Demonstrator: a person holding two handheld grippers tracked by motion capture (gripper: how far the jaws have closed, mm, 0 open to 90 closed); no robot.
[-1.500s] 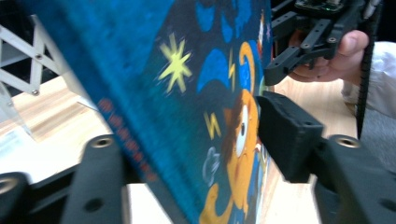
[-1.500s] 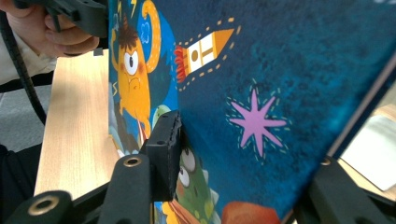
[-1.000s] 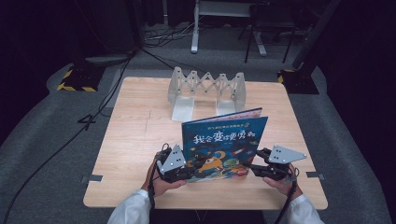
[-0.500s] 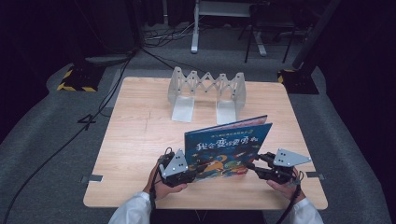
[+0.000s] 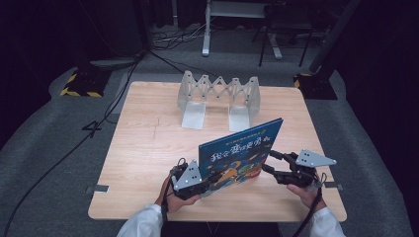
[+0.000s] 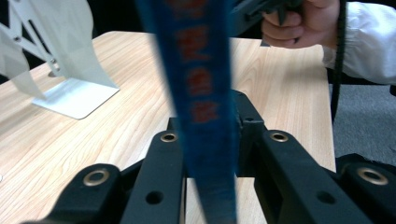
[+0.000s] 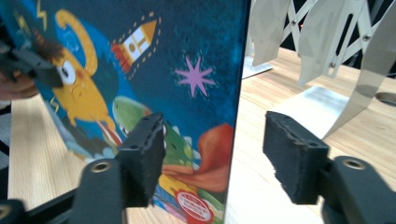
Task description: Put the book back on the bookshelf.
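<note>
Near front edge of worktop (image 5: 148, 148): picture book (image 5: 242, 150) standing upright on its lower edge, cover toward the person, long axis running left to right, far end tilted toward the folding rack (image 5: 220, 96) behind. Left tool (image 5: 205, 183) clenched on the book's lower left corner, jaws having just closed, spine pinched between the pads (image 6: 168, 154). Right tool (image 5: 269, 162) released, jaws having just opened and straddling the right edge without pressing it. Book held by left side alone; rack well apart, straight beyond. Judged: carry toward rack falls to left hand.
</note>
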